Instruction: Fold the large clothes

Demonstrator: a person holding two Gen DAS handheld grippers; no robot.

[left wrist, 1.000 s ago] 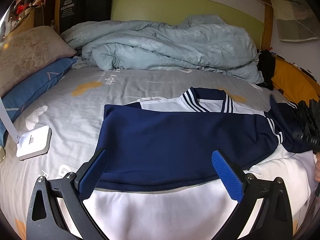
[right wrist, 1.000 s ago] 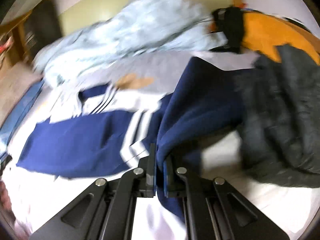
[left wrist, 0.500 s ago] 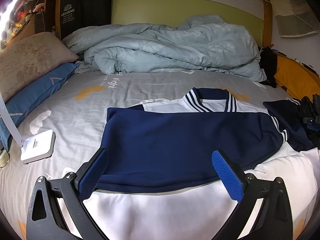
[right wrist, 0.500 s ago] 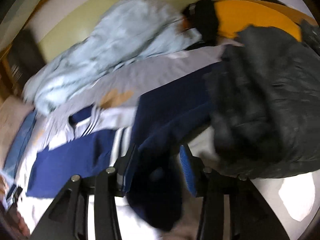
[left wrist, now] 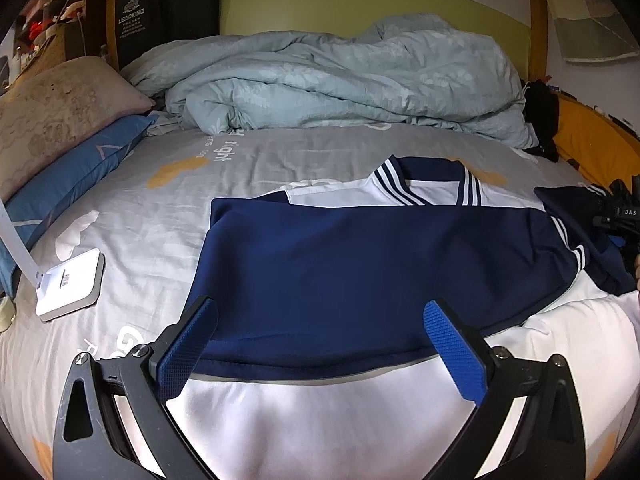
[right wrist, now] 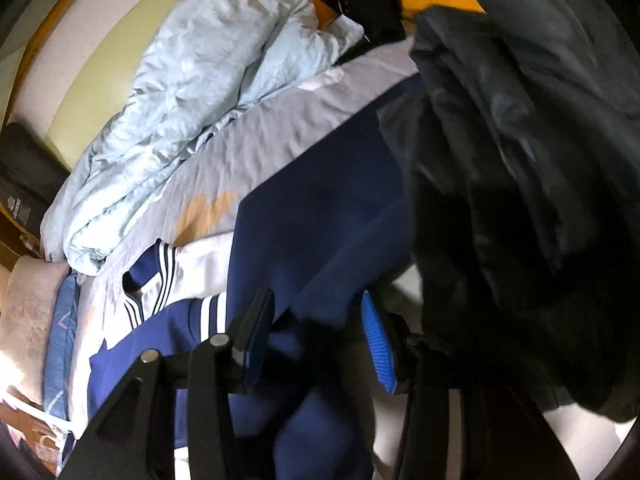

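The jacket (left wrist: 360,264) is navy blue over white, its collar and cuff edged with thin white stripes. The bed sheet (left wrist: 168,200) is grey with orange patches and white lettering. The duvet (left wrist: 340,80) at the far edge is pale blue-green with a faint leaf print. Both grippers carry blue ribbed pads (left wrist: 454,352) on black frames.

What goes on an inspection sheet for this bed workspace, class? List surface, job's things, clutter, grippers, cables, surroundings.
Surface: grey printed bedsheet.
Job's things: navy and white jacket spread flat, one sleeve lying between the right gripper's fingers.
Clutter: crumpled pale blue duvet, pillows, white lamp base, dark coat.
Grippers: left gripper open above the hem; right gripper open, just been opening.
Cables: nothing seen.
Surroundings: green headboard.
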